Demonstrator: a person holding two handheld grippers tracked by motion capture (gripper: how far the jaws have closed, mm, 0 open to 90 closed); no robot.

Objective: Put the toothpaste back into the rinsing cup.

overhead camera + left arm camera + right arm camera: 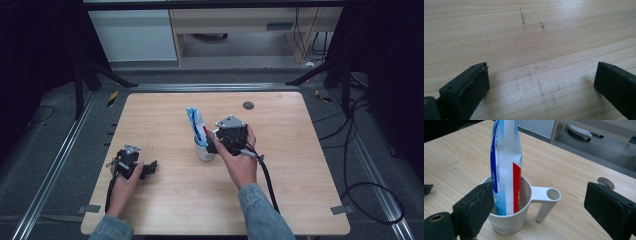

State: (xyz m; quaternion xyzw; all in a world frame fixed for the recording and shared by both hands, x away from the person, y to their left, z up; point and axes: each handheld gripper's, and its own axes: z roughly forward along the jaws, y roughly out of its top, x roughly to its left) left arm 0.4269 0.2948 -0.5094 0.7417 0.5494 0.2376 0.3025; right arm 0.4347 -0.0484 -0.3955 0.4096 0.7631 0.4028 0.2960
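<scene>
Pale wooden table (461, 167), upright blue-white-red tube (506, 165) in white cup (524, 202).

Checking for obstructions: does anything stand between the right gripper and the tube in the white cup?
Nothing visible does. The right gripper is open, facing the tube standing in the white cup.

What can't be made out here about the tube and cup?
- Tube: top cut off by the upper edge in the right gripper view; print too small in the high view.
- Tube's lower end: hidden by the cup wall.
- Cup's near side: hidden by the right gripper in the high view.
</scene>
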